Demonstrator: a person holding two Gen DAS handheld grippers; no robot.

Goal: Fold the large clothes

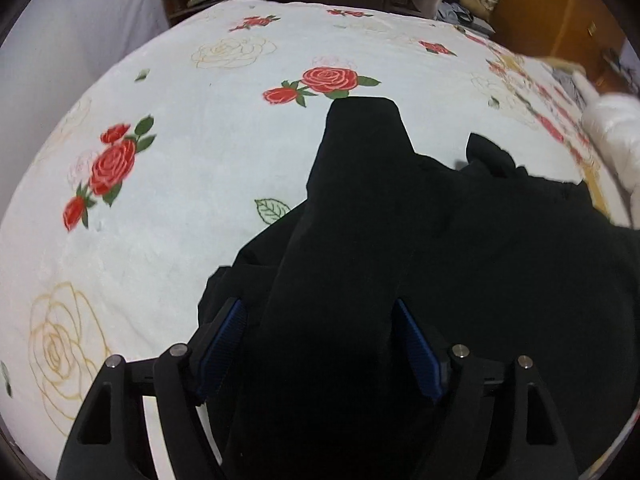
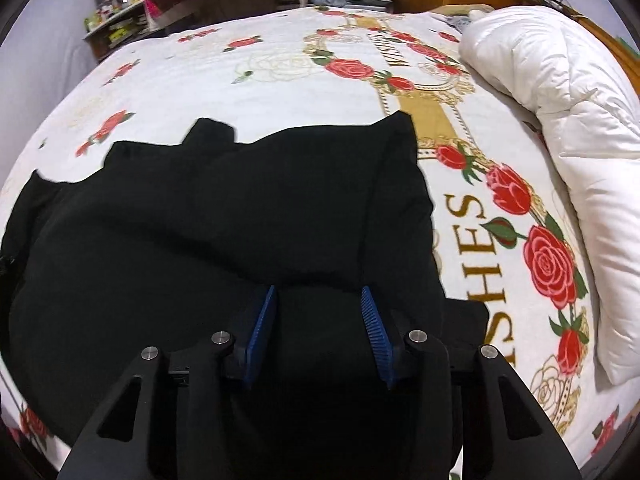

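Left wrist view: black garment (image 1: pixel 400 240) lies on the bed (image 1: pixel 180 120), sleeve toward 12 o'clock. Left gripper (image 1: pixel 320 344) and right gripper (image 2: pixel 318 332) both gape over cloth. Next, pinch and fold.

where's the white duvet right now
In the right wrist view the white duvet lies bunched along the bed's right edge, beside the rose bedspread, right of the black garment.

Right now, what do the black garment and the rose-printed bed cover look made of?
Black garment: soft matte fabric, probably knit or fleece; it drapes in rounded folds without shine. Rose-printed bed cover: looks like plush printed fabric, faintly fuzzy surface; exact fibre unclear.
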